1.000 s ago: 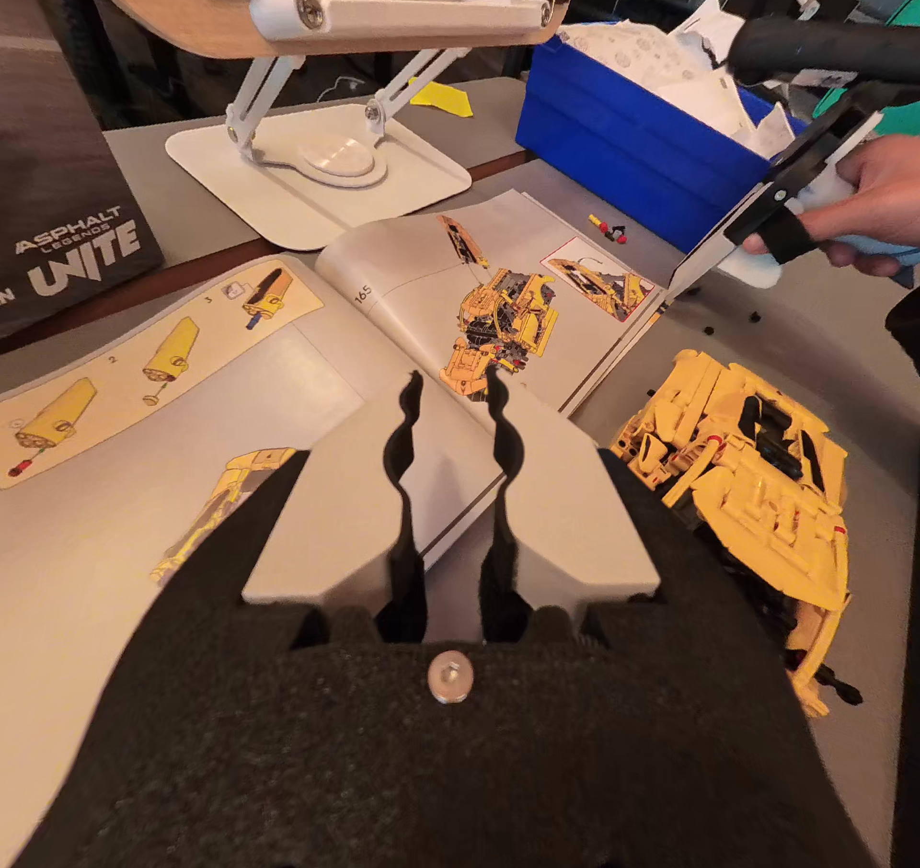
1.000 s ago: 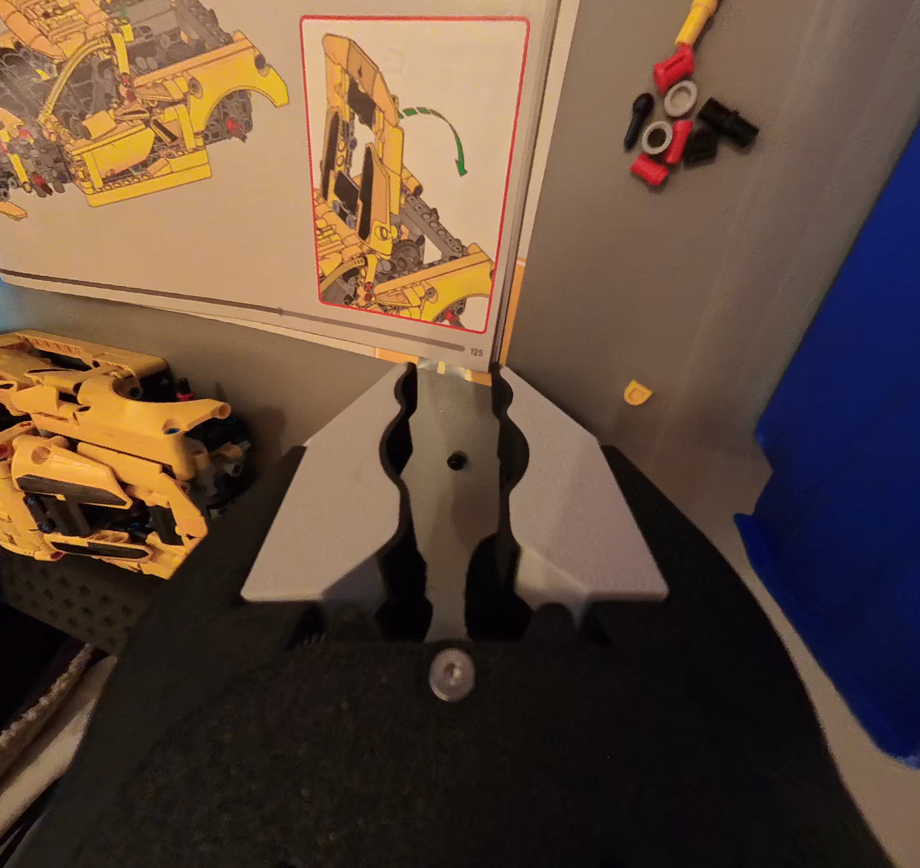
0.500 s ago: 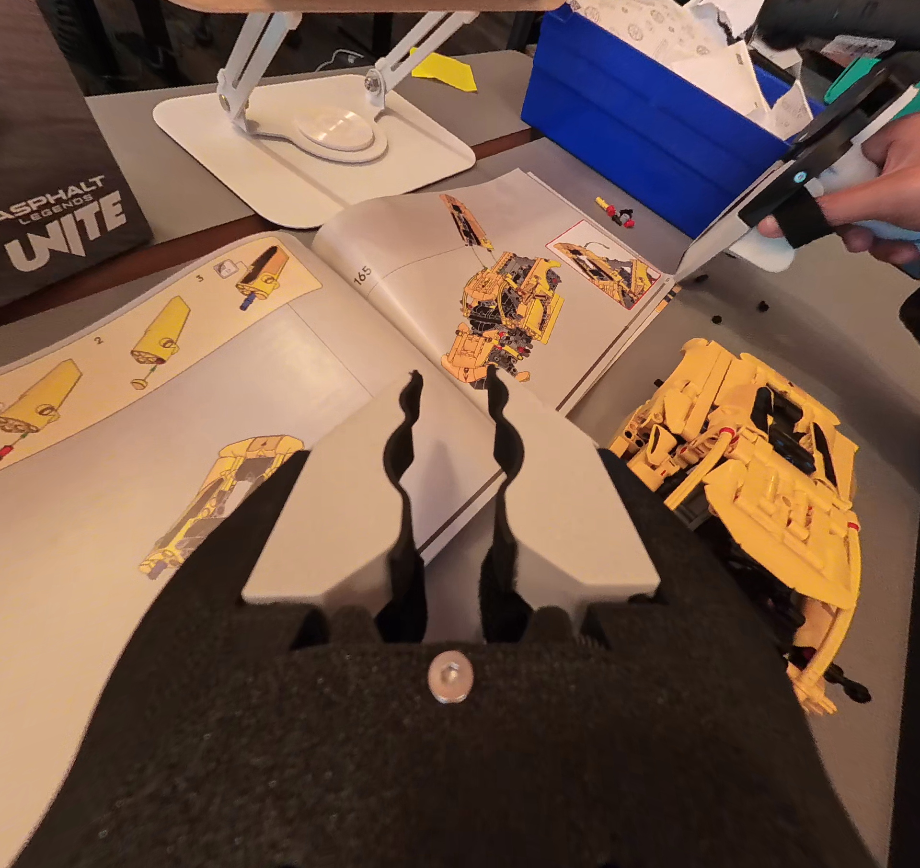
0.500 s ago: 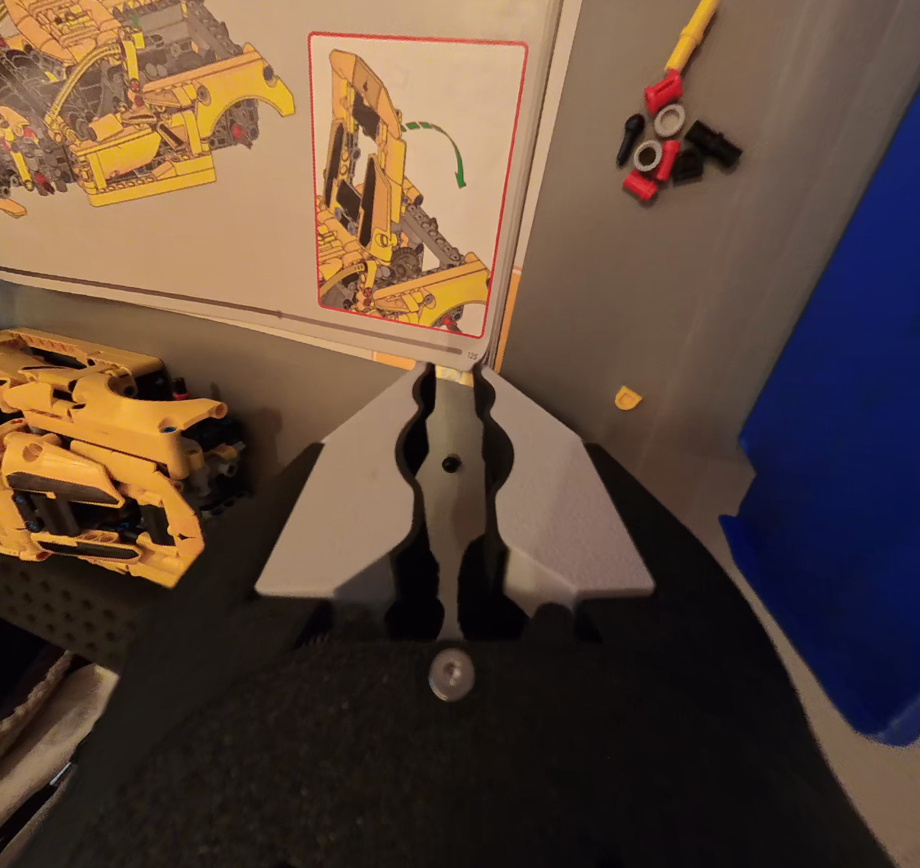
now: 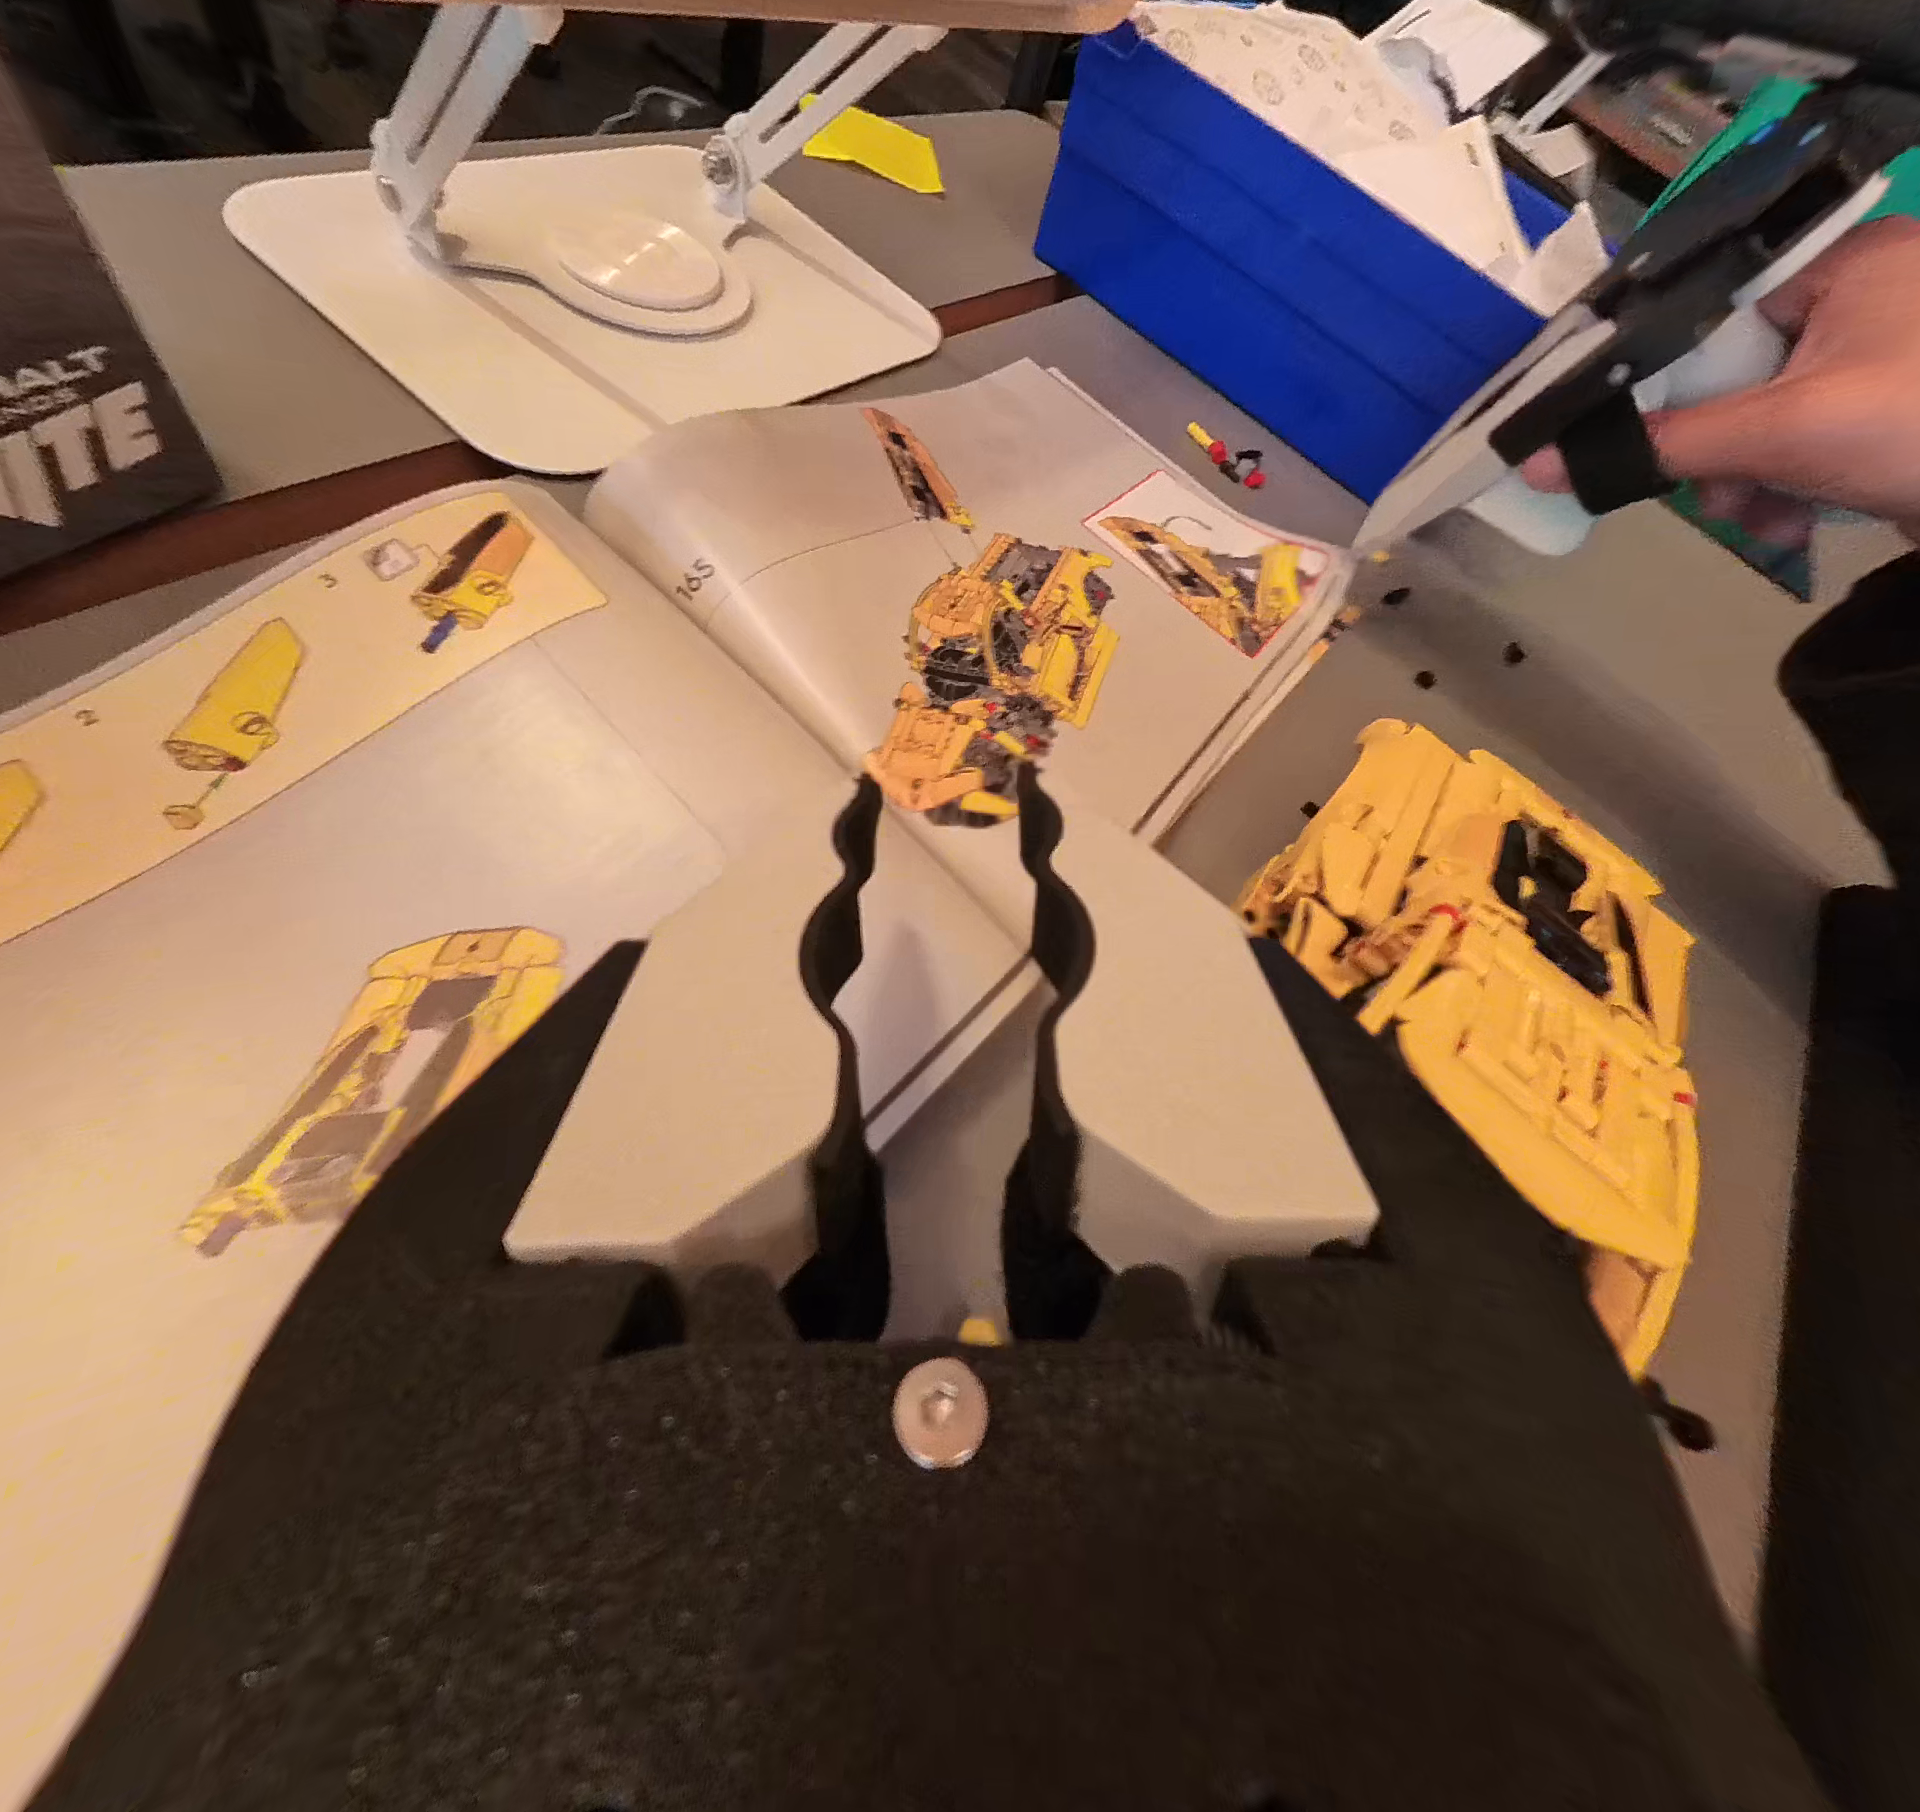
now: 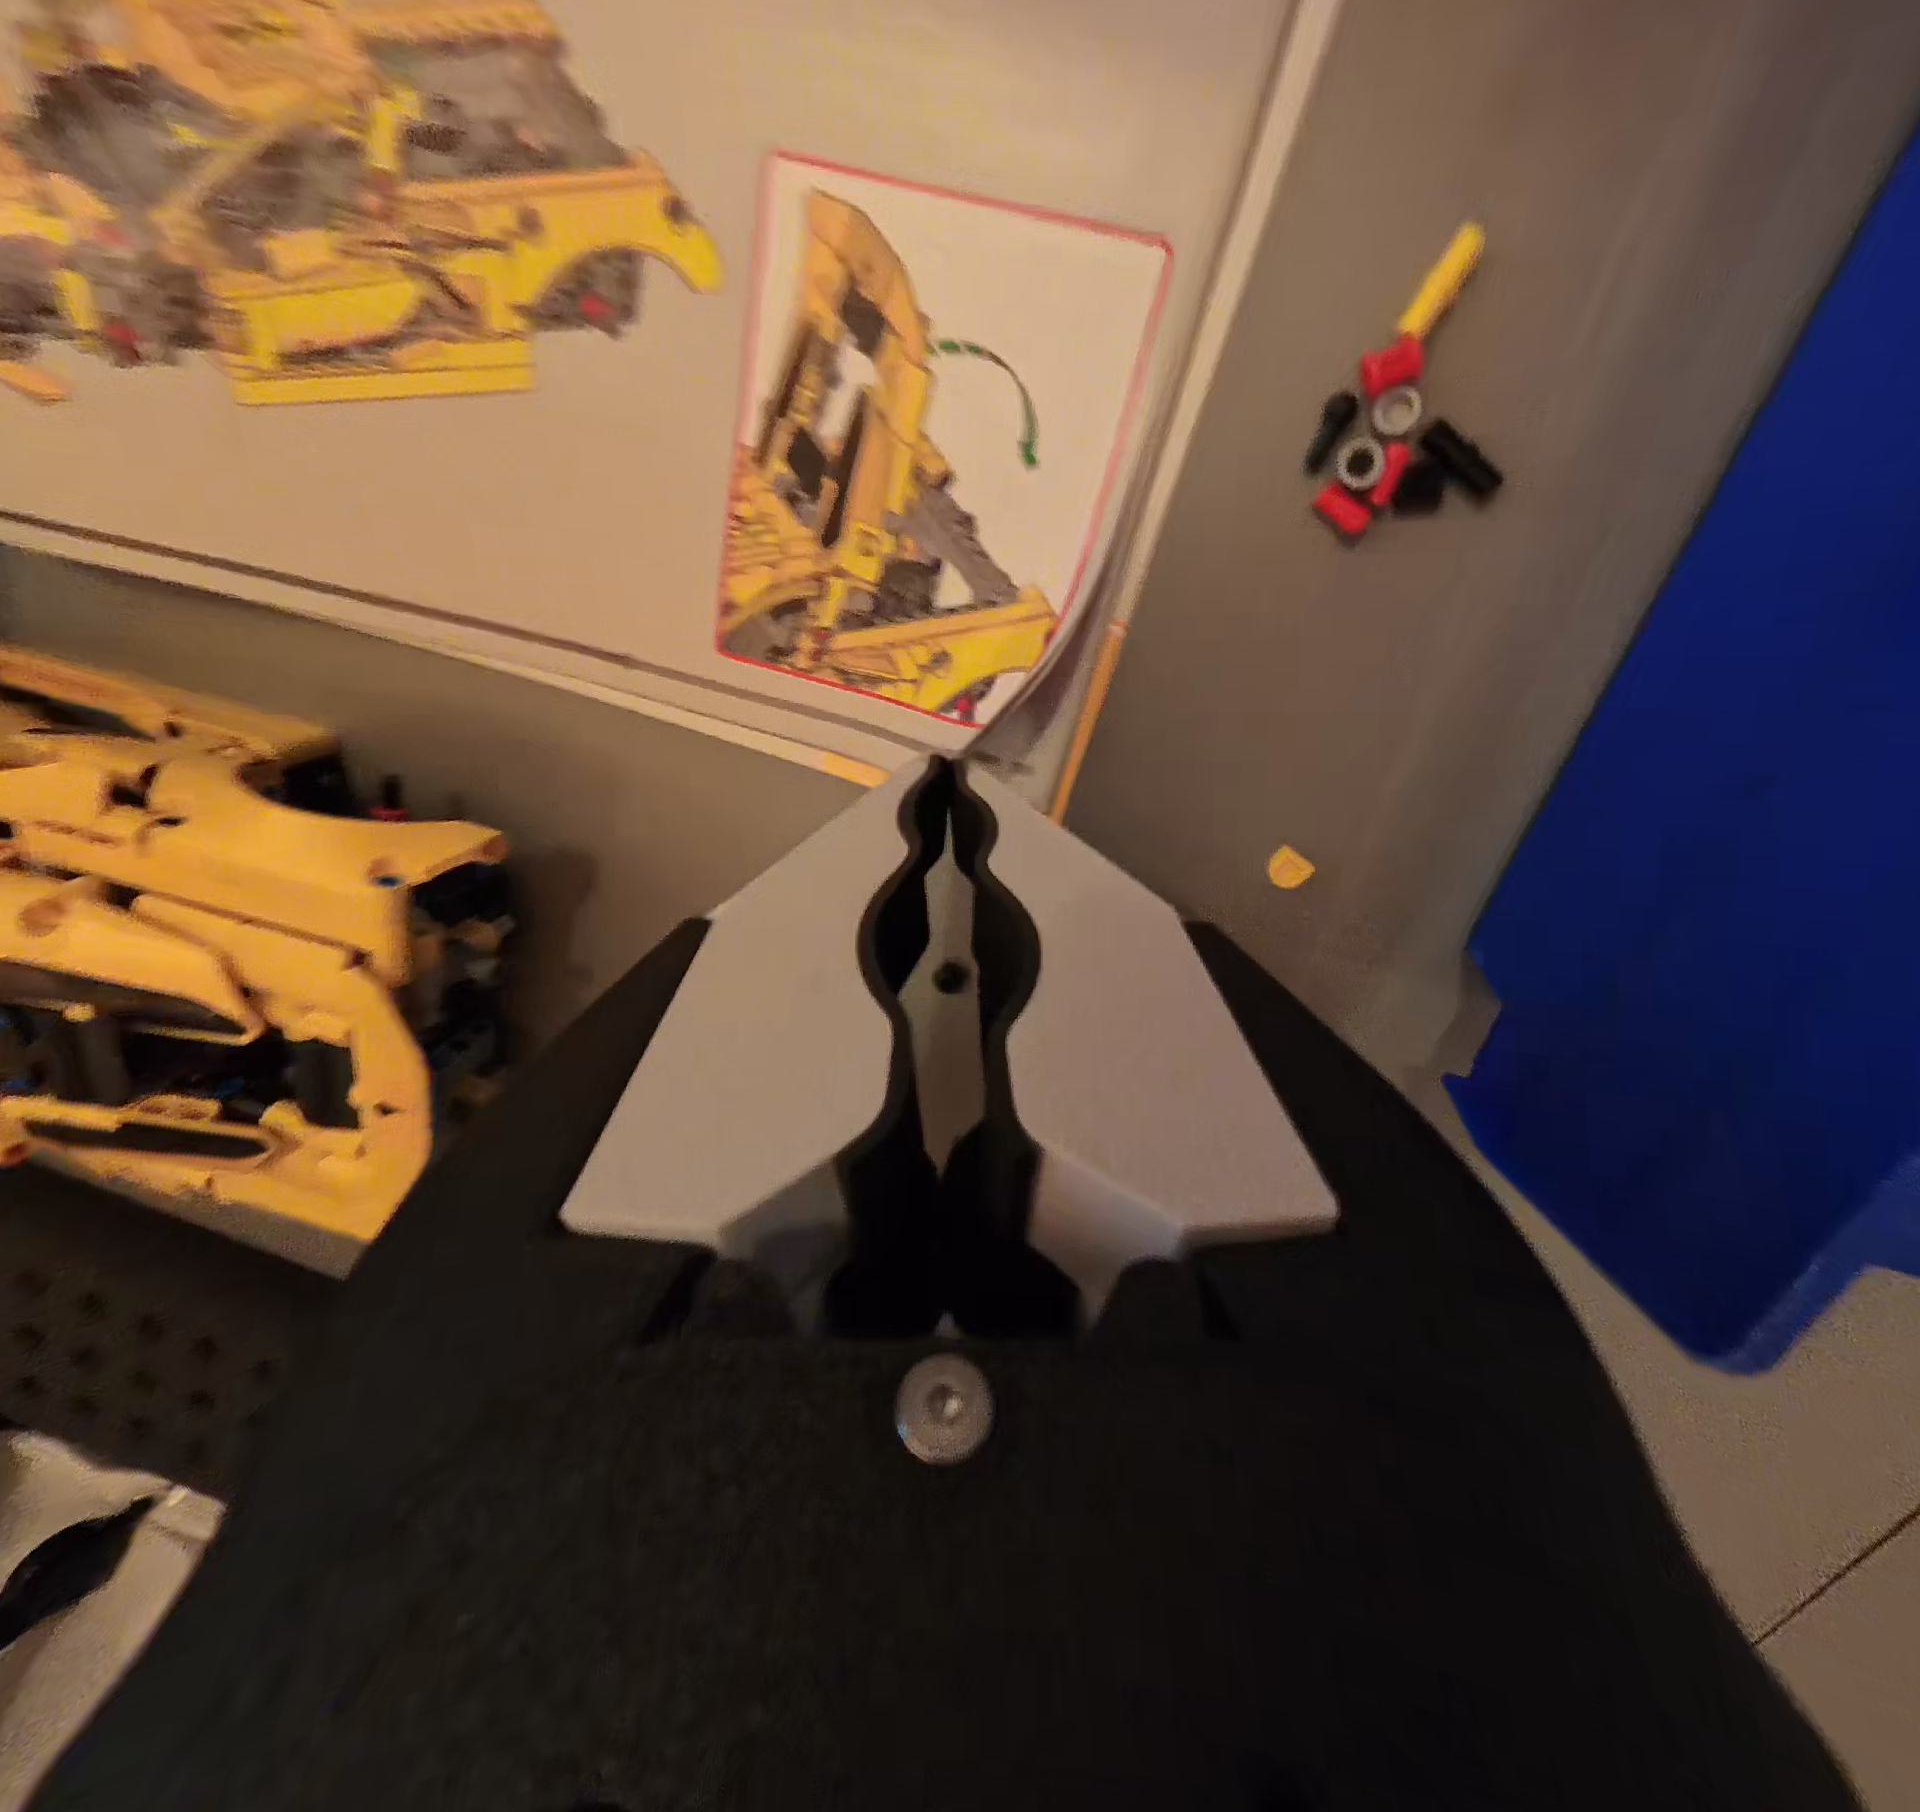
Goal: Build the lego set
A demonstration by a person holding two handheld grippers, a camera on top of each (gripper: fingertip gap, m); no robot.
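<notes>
The open instruction booklet (image 5: 520, 827) lies on the grey table, and it also shows in the right wrist view (image 6: 520, 515). The partly built yellow lego car (image 5: 1475, 1014) sits right of the booklet; it is at the left in the right wrist view (image 6: 187, 931). My left gripper (image 5: 940, 796) is open and empty, above the booklet's near edge. My right gripper (image 6: 940, 770) is shut on the bottom right corner of the right-hand page, which curls up at its tips. It shows in the left wrist view (image 5: 1351, 557), held by a hand.
A small cluster of red, black, grey and yellow parts (image 6: 1392, 432) lies beside the booklet, near the blue bin (image 6: 1714, 827) of paper bags. A tiny yellow piece (image 6: 1290, 867) and black pins (image 5: 1423, 679) lie loose. A white stand (image 5: 582, 297) and a black box (image 5: 62, 432) are behind. Some 25 cm of space lies between my two pairs of fingers. My left tips are about 35 cm from the tiny yellow piece (image 6: 1290, 867), my right tips only 8 cm.
My right gripper has closed from open onto the page corner, and the corner now lifts off the stack. My left gripper stays open and has shifted only slightly.
</notes>
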